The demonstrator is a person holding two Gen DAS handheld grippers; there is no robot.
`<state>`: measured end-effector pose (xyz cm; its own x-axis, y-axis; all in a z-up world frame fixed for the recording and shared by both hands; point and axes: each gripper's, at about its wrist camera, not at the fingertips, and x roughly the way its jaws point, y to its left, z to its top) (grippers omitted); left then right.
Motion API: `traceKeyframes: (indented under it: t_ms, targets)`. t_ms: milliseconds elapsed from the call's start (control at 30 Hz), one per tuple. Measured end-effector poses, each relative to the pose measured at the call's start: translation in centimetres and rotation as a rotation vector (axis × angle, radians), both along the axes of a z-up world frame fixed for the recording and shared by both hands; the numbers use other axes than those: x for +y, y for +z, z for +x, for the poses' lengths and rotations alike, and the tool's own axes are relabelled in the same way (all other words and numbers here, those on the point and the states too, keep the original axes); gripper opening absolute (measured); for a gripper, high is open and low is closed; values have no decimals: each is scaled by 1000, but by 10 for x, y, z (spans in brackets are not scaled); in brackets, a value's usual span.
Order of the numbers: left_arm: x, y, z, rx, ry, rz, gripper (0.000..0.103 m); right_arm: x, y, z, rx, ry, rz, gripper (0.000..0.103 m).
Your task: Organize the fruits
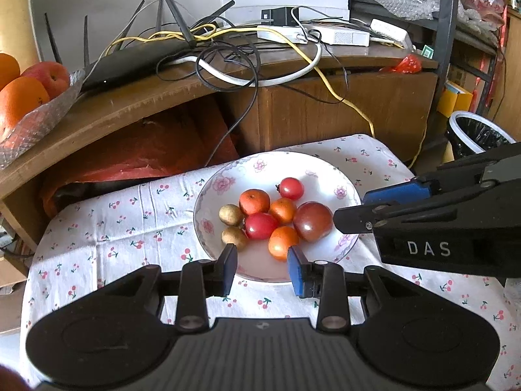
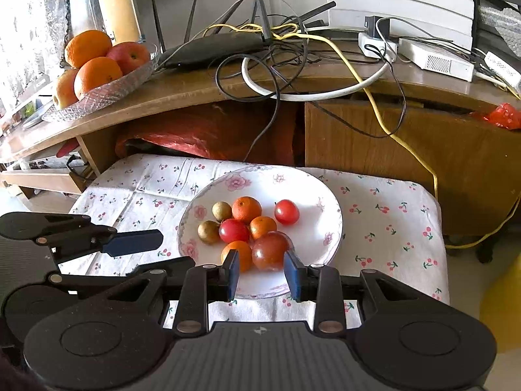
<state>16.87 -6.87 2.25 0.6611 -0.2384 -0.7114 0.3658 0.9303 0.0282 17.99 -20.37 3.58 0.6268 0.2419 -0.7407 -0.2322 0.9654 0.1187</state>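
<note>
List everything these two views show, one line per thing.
plate: one, white with pink flowers, on the cloth
small oranges: three, orange, in the plate
small red tomatoes: two, in the plate
large tomato: one, dark red, nearest the right gripper
brown fruits: two, plate's left side
cloth: one, white with cherries
glass tray: one, clear, on the desk, holds oranges and apples
router: one, black, on the desk
bin: one, black
left gripper: jaws open
right gripper: jaws open
</note>
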Motion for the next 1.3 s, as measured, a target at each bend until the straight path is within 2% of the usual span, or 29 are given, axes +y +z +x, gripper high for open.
traceKeyframes:
  t_ms: [667, 1300]
  targets:
    - [3, 5, -14, -5, 30, -17, 42, -2, 0, -20, 8, -27, 13, 28]
    - [5, 5, -52, 13, 72, -23, 48, -2, 3, -65, 24, -48, 47, 28]
